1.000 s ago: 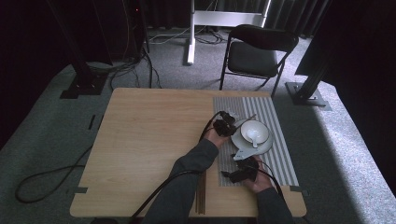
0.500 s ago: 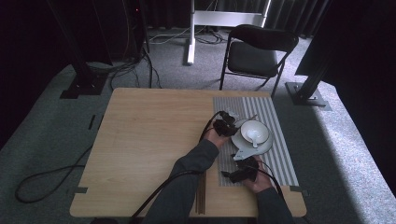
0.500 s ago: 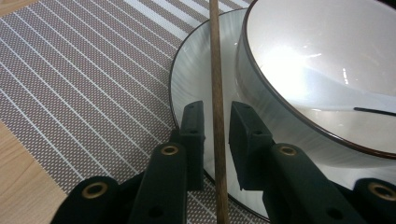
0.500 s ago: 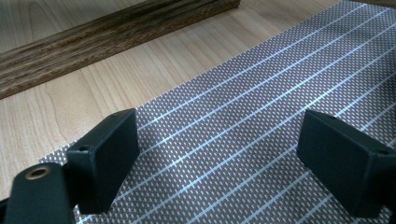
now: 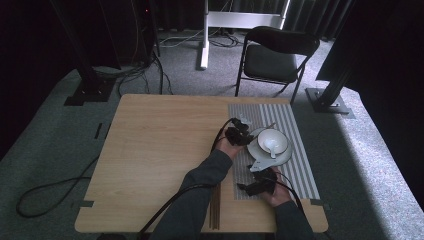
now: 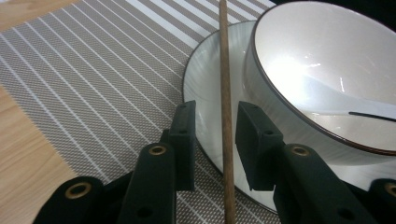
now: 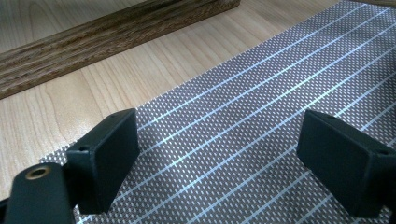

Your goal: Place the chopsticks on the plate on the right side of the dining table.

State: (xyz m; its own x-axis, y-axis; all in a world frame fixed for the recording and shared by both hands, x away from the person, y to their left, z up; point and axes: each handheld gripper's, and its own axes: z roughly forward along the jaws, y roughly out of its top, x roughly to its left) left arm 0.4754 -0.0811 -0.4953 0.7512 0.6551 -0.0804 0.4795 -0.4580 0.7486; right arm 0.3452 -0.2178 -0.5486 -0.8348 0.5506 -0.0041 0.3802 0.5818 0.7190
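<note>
One thin brown wooden chopstick (image 6: 227, 116) lies between my left gripper's (image 6: 216, 140) parted fingers; my right gripper (image 7: 224, 154) gapes wide.

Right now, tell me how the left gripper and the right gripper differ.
The left gripper has its jaws narrowly apart around a single wooden chopstick, with gaps showing either side; the right gripper has jaws spread wide with nothing between them. The left sits at the plate beside the bowl; the right hovers over bare striped placemat. Both have black jaws.
</note>
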